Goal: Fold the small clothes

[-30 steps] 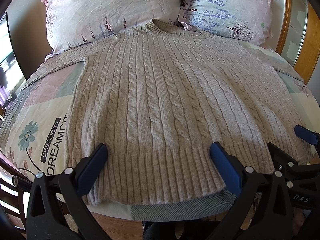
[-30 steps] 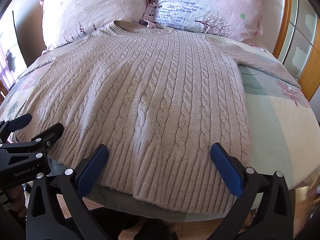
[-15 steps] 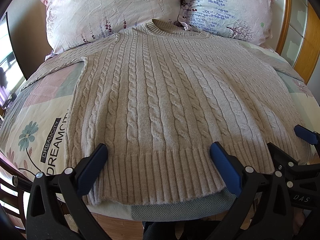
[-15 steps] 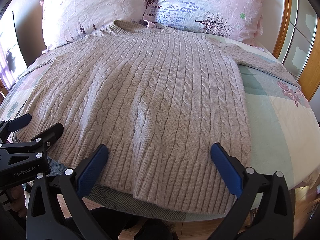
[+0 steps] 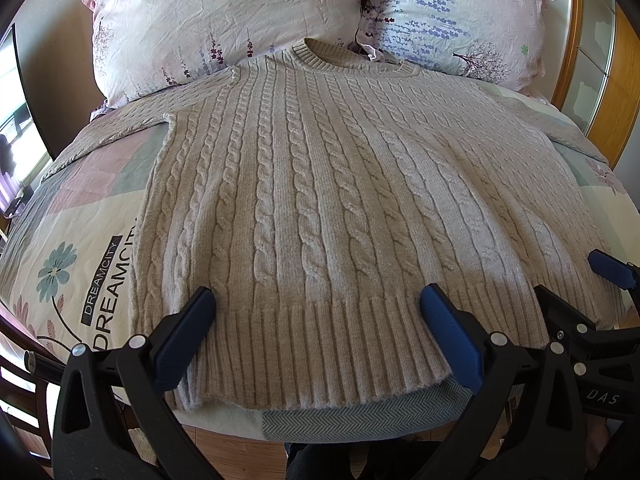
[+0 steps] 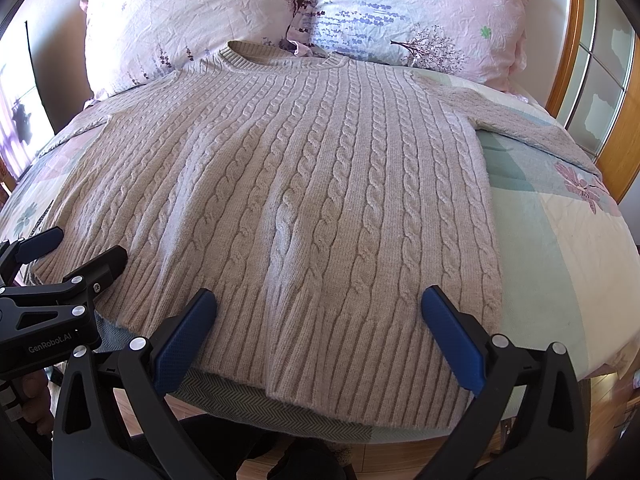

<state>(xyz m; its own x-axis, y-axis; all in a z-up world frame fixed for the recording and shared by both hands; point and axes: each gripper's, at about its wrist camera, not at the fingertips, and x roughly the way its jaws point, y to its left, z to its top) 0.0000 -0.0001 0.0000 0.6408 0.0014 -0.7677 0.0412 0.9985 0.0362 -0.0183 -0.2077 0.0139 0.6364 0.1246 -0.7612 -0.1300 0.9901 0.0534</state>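
- Left wrist view: beige cable-knit sweater (image 5: 320, 208) lies flat, front up, spread on the bed (image 5: 72, 248); neck toward the pillows, ribbed hem (image 5: 320, 344) at the near bed edge.
- Right wrist view: same sweater (image 6: 304, 200), both sleeves stretched out sideways; right sleeve (image 6: 528, 128) runs toward the wooden frame.
- Sweater unfolded, a few soft ripples in the lower body.
- Left hand-held gripper (image 5: 316, 336): jaws wide apart, blue pads either side of the hem's left part, holding nothing; whether the pads touch the knit, can't tell.
- Right hand-held gripper (image 6: 318, 332): jaws wide apart over the hem's right part, nothing held.
- Each gripper shows in the other's view: right one (image 5: 576, 292) at the right edge, left one (image 6: 70, 248) at the left edge, side by side along the hem.
- Bedsheet patterned with flowers, pastel blocks and "DREAMCITY" print (image 5: 108, 296) left of the sweater.
- Grey herringbone cloth (image 5: 352, 416) shows under the hem at the bed edge.
- Two floral pillows at the head: pink one (image 5: 224, 20) on the left, lavender-print one (image 5: 452, 16) on the right; the collar lies just in front of where they meet.
- Wooden bed frame (image 6: 576, 40) on the right, wood floor (image 5: 232, 452) below.
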